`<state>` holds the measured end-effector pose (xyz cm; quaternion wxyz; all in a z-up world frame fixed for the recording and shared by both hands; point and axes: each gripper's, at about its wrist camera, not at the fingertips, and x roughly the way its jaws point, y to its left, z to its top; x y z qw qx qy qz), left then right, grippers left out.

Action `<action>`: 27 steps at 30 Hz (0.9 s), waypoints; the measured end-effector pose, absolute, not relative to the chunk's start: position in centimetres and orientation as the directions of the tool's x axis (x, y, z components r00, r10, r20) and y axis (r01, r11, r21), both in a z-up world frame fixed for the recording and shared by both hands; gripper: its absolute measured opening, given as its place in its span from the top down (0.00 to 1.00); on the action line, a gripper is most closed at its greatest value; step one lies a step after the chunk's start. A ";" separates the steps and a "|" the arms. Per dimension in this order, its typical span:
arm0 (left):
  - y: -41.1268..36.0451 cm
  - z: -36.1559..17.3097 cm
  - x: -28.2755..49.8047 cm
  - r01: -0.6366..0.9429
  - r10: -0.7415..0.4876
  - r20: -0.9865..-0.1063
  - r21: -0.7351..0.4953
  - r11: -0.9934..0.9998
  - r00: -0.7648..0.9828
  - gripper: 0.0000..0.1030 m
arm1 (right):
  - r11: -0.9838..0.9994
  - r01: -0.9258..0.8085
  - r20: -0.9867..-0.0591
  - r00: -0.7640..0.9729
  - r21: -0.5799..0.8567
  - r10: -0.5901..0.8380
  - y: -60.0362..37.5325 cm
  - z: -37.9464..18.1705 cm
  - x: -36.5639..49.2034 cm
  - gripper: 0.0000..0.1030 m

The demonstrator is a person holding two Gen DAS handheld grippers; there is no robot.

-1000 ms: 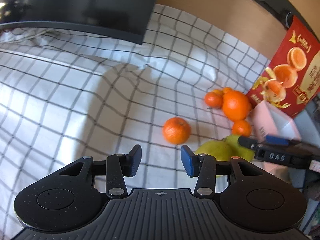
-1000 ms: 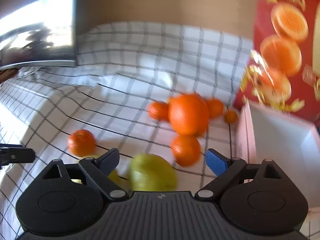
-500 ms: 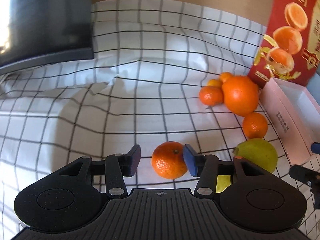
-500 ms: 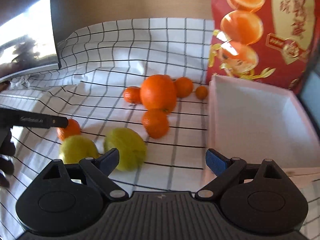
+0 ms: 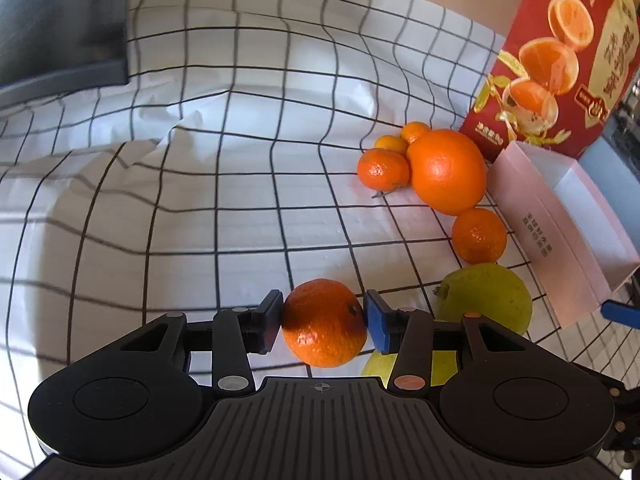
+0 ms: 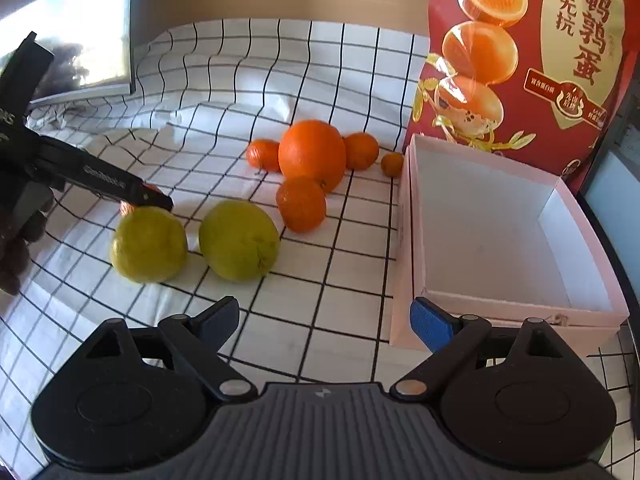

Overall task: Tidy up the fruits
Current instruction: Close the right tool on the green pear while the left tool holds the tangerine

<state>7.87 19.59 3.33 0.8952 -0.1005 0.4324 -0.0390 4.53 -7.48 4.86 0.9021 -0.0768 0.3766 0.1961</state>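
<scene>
Left tongs [image 5: 323, 322]: both pads pressed against the sides of a mandarin [image 5: 324, 323], which sits between them over the checked cloth [image 5: 200, 200]; whether it rests on the cloth or is lifted cannot be told. Right tongs [image 6: 324, 318]: spread wide, nothing between the fingers, positioned above the cloth just beside the near corner of the pink box [image 6: 500, 232].

Two green fruits [image 6: 239, 241] lie side by side near the left tongs. Behind them, a large orange [image 6: 312, 154] touches several smaller mandarins [image 6: 301, 204]. The pink box stands open to the right of this cluster, in front of a red printed bag [image 6: 532, 60].
</scene>
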 end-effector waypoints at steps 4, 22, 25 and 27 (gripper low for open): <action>21.2 3.2 5.9 -0.082 -0.150 -0.746 -0.264 0.961 0.649 0.52 | 0.908 -0.420 -0.707 0.642 0.000 0.297 -7.8 4.5 5.0 0.09; 20.2 3.8 -5.5 -0.185 -0.139 -0.753 -0.329 0.926 0.644 0.52 | 0.685 -0.709 -0.693 0.580 -0.170 0.429 -1.0 3.1 8.0 0.11; 19.9 3.7 -6.2 -0.194 -0.141 -0.755 -0.336 0.922 0.640 0.52 | 0.654 -0.734 -0.693 0.568 -0.183 0.444 0.1 3.0 8.5 0.11; 19.7 3.7 -6.4 -0.198 -0.143 -0.756 -0.342 0.919 0.639 0.52 | 0.645 -0.740 -0.693 0.567 -0.191 0.445 0.6 2.8 8.8 0.13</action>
